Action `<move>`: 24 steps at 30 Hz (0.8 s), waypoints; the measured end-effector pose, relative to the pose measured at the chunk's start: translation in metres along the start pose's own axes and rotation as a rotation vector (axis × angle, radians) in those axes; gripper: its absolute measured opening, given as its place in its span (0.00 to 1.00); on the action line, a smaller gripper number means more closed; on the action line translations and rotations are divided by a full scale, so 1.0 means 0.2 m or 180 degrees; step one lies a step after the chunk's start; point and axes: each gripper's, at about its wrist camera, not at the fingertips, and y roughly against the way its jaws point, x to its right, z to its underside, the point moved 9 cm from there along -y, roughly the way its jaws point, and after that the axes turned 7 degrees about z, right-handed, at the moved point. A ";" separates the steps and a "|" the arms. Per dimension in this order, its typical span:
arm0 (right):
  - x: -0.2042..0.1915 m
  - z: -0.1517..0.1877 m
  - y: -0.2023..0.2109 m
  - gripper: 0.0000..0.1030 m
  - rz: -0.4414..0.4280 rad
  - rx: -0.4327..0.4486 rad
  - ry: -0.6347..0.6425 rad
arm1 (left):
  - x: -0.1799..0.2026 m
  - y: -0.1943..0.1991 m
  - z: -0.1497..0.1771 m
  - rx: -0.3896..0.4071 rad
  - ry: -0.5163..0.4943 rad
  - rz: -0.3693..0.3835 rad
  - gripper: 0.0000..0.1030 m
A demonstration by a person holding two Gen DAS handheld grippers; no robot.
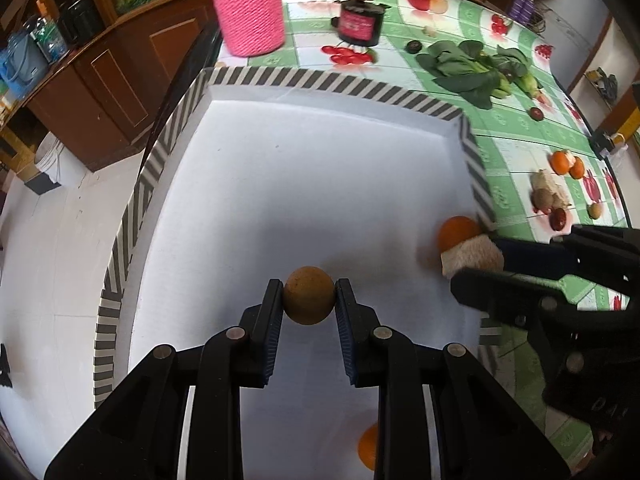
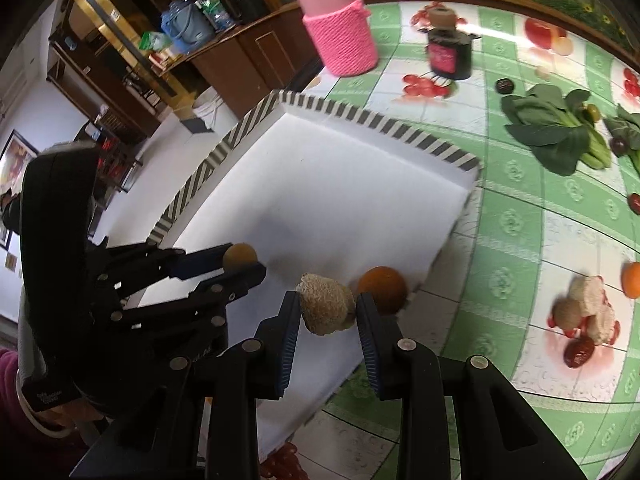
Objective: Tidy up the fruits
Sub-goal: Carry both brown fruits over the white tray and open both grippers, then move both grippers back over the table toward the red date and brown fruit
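Left gripper [image 1: 309, 295]: jaws closed on a round brown fruit [image 1: 309, 295], which sits between the ribbed pads above the white floor of the tray [image 1: 280, 80]. An orange fruit [image 1: 369, 450] lies on the tray floor beneath the gripper linkage, partly hidden.

Right gripper [image 2: 328, 312]: jaws closed on a beige rough-textured piece [image 2: 326, 308], held over the tray's near right corner. A second orange [image 2: 382, 288] lies in that corner, just beyond the held piece and touching or nearly touching the tray wall.

Writing: small white lettering on the left gripper body in the right wrist view is too blurred to read.

Tray: white interior, rim edged in black-and-cream stripes.

Table beyond, on a green-and-white fruit-printed cloth [image 2: 520, 240]: more beige pieces with a dark red fruit [image 2: 580, 354], and leafy greens [image 2: 560, 140]. Farther back stand a dark jar [image 2: 448, 54] with a pink label, print illegible, and a container in a pink knitted sleeve [image 2: 340, 44].
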 end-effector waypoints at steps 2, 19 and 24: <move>-0.01 0.01 -0.03 0.28 0.0016 -0.0043 0.0039 | -0.01 -0.02 0.00 -0.0016 0.0017 -0.0016 0.23; -0.03 0.06 -0.05 0.43 0.0089 -0.0076 0.0122 | -0.07 0.00 0.00 0.0020 0.0129 -0.0071 0.56; 0.05 0.05 0.06 0.48 0.0062 0.0022 -0.0043 | -0.03 0.05 -0.02 0.0112 0.0108 -0.0110 0.66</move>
